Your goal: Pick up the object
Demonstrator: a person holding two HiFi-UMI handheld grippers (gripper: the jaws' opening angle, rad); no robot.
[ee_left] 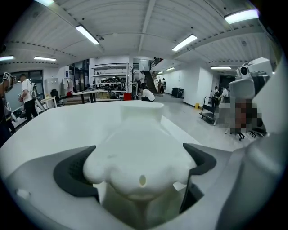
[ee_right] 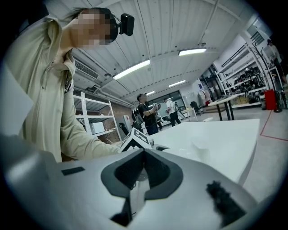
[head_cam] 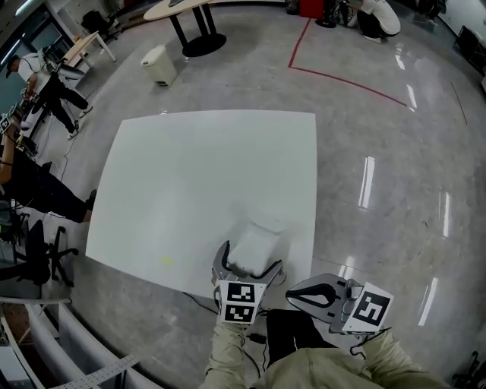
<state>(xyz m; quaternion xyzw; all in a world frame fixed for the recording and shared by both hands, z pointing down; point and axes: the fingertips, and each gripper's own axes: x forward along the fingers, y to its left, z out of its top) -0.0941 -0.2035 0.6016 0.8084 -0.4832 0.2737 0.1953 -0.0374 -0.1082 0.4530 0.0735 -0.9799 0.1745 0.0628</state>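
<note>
A white, rounded plastic object [head_cam: 254,245] lies on the white table [head_cam: 190,167], close to its near right edge. My left gripper [head_cam: 248,263] reaches over that edge with its jaws spread wide on either side of the object's near end. In the left gripper view the object [ee_left: 139,157] fills the gap between the dark pads [ee_left: 72,175], and I see no pad pressing on it. My right gripper [head_cam: 300,295] hangs off the table to the right, shut and holding nothing. In its own view the jaws [ee_right: 143,155] meet.
A white bin [head_cam: 159,64] and a round table [head_cam: 190,9] stand on the floor beyond the table. Red tape [head_cam: 342,80] marks the floor at back right. People and an office chair [head_cam: 38,258] are at the left.
</note>
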